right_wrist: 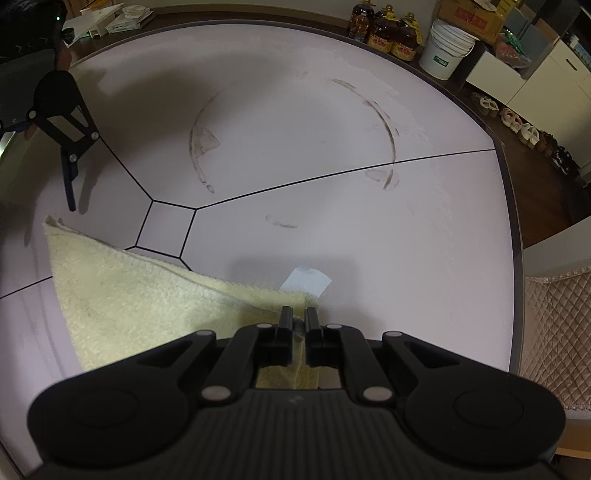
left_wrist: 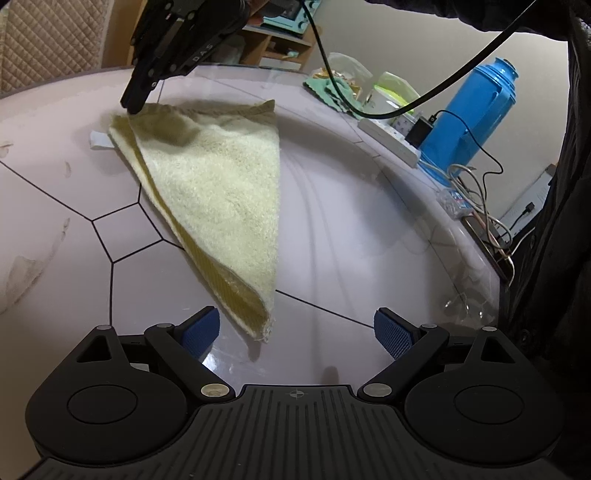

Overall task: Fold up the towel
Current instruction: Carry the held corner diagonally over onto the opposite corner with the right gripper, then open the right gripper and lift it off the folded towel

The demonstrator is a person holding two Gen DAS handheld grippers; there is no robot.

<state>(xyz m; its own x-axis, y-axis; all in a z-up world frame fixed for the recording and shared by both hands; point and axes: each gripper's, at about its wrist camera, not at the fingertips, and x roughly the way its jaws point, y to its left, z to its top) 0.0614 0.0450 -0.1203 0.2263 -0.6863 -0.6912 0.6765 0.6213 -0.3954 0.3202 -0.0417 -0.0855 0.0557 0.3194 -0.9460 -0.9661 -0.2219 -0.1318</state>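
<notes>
From the left wrist view, the pale yellow towel [left_wrist: 218,199] lies folded into a triangle on the round white table [left_wrist: 332,236], its near corner resting just ahead of the left gripper [left_wrist: 295,332], whose blue-padded fingers [left_wrist: 201,330] are spread wide with nothing between them. At the towel's far corner the right gripper [left_wrist: 135,105] comes down from above and meets the cloth; whether it is clamped cannot be told from here. A white tag [left_wrist: 99,141] pokes out beside that corner. Along the table's far edge stand a blue thermos [left_wrist: 469,110], a white power strip [left_wrist: 388,142] and loose cables [left_wrist: 476,192]. The right wrist view settles the grip: the right gripper [right_wrist: 298,321] has its jaws pressed nearly together on the towel [right_wrist: 147,302] corner, the tag [right_wrist: 304,282] lying just beyond. Only this view shows the ring-shaped stains [right_wrist: 291,133] on the tabletop [right_wrist: 406,240], the left gripper [right_wrist: 68,147] hovering past the towel's far tip, and oil bottles [right_wrist: 388,33] and a white bucket [right_wrist: 448,48] on the floor.
</notes>
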